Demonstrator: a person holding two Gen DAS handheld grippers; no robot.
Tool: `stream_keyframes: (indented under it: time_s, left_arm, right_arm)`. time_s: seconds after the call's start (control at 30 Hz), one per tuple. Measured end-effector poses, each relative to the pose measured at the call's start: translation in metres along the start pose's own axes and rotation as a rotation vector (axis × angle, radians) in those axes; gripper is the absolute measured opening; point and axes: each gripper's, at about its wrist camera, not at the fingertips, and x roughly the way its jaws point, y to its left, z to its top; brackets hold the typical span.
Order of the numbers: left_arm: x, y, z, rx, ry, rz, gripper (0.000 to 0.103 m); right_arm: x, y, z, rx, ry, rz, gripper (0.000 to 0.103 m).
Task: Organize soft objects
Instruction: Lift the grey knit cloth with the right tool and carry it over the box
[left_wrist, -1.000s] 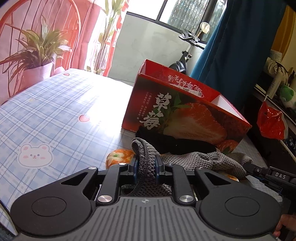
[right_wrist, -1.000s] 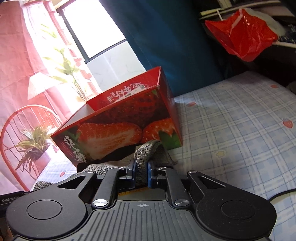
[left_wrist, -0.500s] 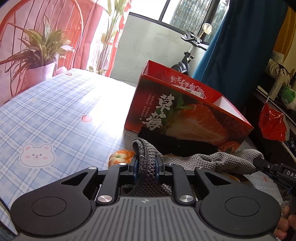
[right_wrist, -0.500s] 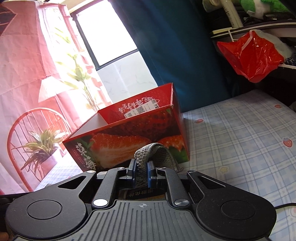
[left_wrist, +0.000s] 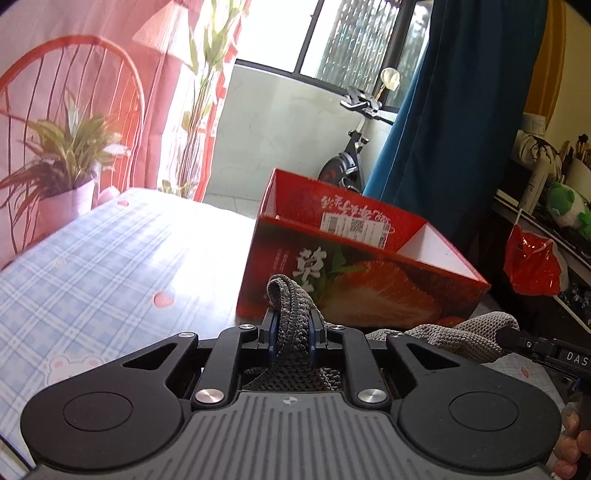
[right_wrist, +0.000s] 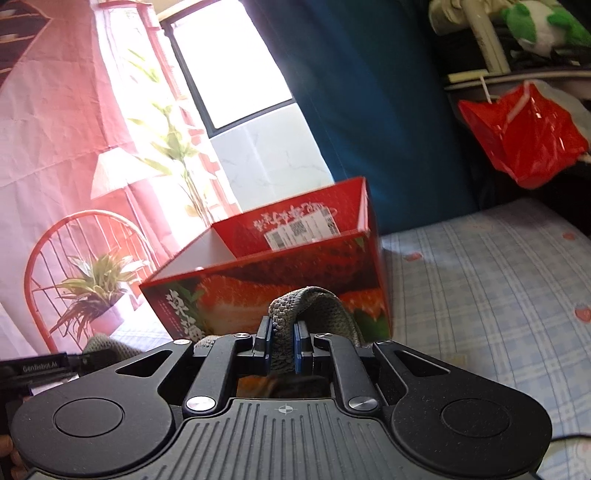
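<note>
Left wrist: tools (left_wrist: 291, 334) (right_wrist: 282, 345) pinch knit (left_wrist: 291, 317) before box rim (left_wrist: 343, 240).

— What's different from a second ago?

— You've lifted the grey knitted cloth (left_wrist: 291, 325) with both grippers. The black item and orange packet under it have dropped out of the left view.

— And the box?

— The strawberry box (left_wrist: 354, 273) sits lower; you now see inside it, label and all.
</note>
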Motion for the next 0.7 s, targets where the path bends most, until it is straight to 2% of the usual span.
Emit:
stream_keyframes:
  time_s: [0.4,0.53,0.7]
  left_arm:
    - [-0.003,-0.030,0.073,0.105,-0.140,-0.091,0.017]
    - [0.004,-0.036,0.096,0.107,-0.148,-0.116,0.017]
    - [0.023,-0.047,0.119,0.181,-0.143,-0.106,0.017]
  right_arm:
    - [-0.010,0.008,0.074,-0.075,-0.118,0.037,0.010]
    - [-0.006,0.005,0.097,-0.087,-0.125,0.046,0.010]
    - [0.011,0.008,0.126,-0.118,-0.112,0.046,0.010]
